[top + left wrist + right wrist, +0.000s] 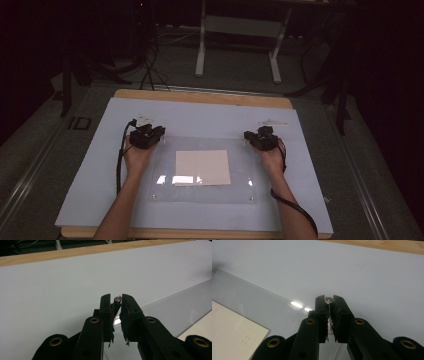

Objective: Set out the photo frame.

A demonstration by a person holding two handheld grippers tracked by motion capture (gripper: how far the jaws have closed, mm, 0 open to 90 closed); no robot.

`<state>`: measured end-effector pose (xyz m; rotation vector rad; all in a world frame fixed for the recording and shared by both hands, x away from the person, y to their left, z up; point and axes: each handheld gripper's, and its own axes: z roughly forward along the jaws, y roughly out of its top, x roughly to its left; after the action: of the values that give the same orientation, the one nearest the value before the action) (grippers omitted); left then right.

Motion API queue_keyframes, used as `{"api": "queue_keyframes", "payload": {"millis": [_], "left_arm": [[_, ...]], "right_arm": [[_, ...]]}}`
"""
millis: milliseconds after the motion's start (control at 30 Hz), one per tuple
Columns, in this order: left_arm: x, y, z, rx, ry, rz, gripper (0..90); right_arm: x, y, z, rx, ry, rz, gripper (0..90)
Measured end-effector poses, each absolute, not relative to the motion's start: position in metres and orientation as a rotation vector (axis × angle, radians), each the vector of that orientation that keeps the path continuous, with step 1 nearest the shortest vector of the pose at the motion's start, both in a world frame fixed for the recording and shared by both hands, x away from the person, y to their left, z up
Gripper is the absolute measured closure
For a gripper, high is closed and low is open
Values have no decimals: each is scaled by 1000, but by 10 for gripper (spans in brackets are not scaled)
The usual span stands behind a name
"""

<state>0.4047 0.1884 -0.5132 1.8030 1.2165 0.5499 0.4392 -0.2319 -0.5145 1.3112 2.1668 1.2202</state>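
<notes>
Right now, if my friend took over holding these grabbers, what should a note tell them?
Left gripper: shut on a small metal stud at the clear sheet's far left corner.
Right gripper: shut on the matching stud at the far right corner.
The clear sheet lies flat on the pale blue mat, over a cream paper square.
Done: both far corners gripped.
Left: probably lifting the sheet evenly with both hands; it looks unlifted so far.

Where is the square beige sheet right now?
In the high view, the beige sheet lies at the middle of the clear acrylic plate, between the left tongs and right tongs.
</notes>
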Motion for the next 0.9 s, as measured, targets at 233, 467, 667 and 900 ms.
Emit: {"api": "queue_keyframes", "payload": {"millis": [233, 467, 667, 900], "left_arm": [[407, 189, -517, 1800, 1203, 542, 829], [408, 187, -521, 1828, 1196, 562, 805], [410, 190, -521, 1811, 1196, 522, 841], [418, 199, -521, 1794, 1205, 404, 827]], "right_arm": [[439, -232, -515, 1319, 2167, 1224, 833], [439, -233, -515, 1326, 2164, 1232, 832], [440, -233, -515, 1326, 2172, 1234, 832], [447, -235, -510, 1365, 2229, 1217, 830]]}}
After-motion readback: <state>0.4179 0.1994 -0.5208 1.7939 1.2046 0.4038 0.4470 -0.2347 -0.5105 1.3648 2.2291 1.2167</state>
